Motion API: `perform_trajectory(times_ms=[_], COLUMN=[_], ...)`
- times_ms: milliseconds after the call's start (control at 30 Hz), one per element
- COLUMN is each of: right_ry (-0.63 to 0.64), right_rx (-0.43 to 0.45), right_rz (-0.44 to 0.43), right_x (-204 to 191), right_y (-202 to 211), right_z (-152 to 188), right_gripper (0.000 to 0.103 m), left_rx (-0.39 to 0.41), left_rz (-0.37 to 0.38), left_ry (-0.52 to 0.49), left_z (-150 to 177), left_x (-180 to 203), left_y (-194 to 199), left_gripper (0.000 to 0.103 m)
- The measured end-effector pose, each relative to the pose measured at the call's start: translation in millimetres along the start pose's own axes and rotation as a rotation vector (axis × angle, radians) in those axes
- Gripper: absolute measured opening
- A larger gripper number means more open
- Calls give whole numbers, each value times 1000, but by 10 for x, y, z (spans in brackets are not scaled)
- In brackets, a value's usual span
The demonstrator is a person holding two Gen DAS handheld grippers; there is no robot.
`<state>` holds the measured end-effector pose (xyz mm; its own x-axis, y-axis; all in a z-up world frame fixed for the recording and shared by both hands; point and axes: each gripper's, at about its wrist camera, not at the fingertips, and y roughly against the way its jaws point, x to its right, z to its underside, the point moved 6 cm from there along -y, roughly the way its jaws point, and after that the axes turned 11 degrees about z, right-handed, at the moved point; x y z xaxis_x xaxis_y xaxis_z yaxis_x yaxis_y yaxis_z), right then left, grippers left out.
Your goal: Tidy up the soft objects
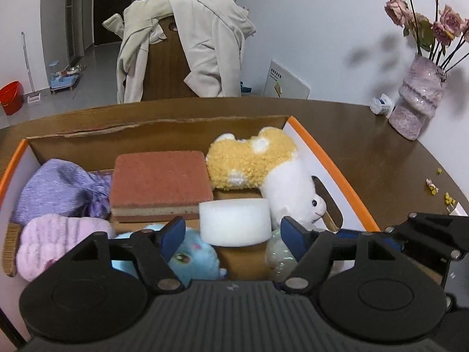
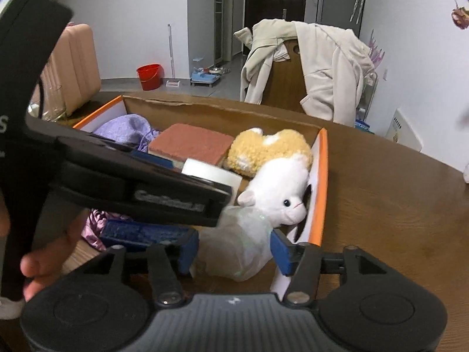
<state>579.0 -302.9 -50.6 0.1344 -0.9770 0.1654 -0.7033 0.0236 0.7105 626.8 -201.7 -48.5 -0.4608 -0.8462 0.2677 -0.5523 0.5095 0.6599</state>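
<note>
Placement step, by the look of it: both grippers hang over the cardboard box (image 1: pixel 164 129). Left gripper (image 1: pixel 233 231) gapes wide around nothing; right gripper (image 2: pixel 234 249) straddles a translucent soft bag (image 2: pixel 234 249), pads apparently clear. White sponge (image 1: pixel 234 223) sits at the left gripper's twelve o'clock. Next comes withdrawing.

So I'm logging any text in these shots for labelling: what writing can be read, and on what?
Raised lettering on the side of the left tongs' body, right wrist view: blurred, unreadable.
A white "S" on the black device at the left edge: cut off, the rest out of frame.
Dark print on the white board leaning on the wall: too small to read.
Blue label on the small white bottle: too small to read.
</note>
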Motion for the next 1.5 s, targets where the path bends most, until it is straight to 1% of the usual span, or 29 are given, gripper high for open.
perform_trajectory(times_ms=[100, 200, 367, 467, 567, 733, 767, 800, 833, 933, 1033, 1133, 1267, 1333, 1433, 1500], right_ry=[-19, -39, -51, -56, -60, -68, -73, -81, -95, -128, -134, -138, -153, -152, -142, -146], right_rx=[22, 52, 110, 140, 168, 231, 246, 260, 278, 325, 366, 402, 428, 432, 449, 454], right_rz=[8, 14, 27, 27, 31, 19, 21, 21, 20, 23, 33, 33, 20, 9, 8, 13], right_x=[91, 153, 187, 166, 107, -70, -98, -130, -154, -230, -328, -419, -547, -628, -750, -814], right_y=[110, 279, 682, 923, 1134, 1459, 1528, 1597, 1672, 1881, 2061, 2228, 2446, 2537, 2683, 2803], right_z=[-80, -152, -274, -320, -341, -280, -256, -225, -182, 0, 217, 449, 777, 947, 1200, 1380], right_gripper=[56, 57, 64, 67, 68, 70, 72, 73, 76, 78, 78, 82, 86, 86, 87, 88], left_rx=[28, 73, 131, 150, 174, 210, 223, 242, 263, 307, 348, 400, 457, 468, 472, 464], left_rz=[4, 0, -38, -64, -81, -109, -113, -118, -127, -170, -209, -239, -254, -261, -284, -281], left_ry=[-4, -15, -36, -43, -40, -58, -57, -54, -48, -40, -52, -59, -67, -72, -87, -69], left_z=[-59, -116, -123, -65, 6, 167, 202, 254, 302, 492, 727, 990, 1381, 1618, 1943, 2156], left_x=[-6, 4, -47, -97, -117, -71, -59, -41, -34, -29, 22, 101, 194, 240, 300, 319], left_y=[213, 511, 1024, 1313, 1598, 1944, 2010, 2086, 2161, 2363, 2592, 2843, 3114, 3218, 3334, 3417], left_gripper=[75, 79, 80, 80, 80, 80, 80, 83, 87, 87, 87, 88, 92, 95, 95, 95])
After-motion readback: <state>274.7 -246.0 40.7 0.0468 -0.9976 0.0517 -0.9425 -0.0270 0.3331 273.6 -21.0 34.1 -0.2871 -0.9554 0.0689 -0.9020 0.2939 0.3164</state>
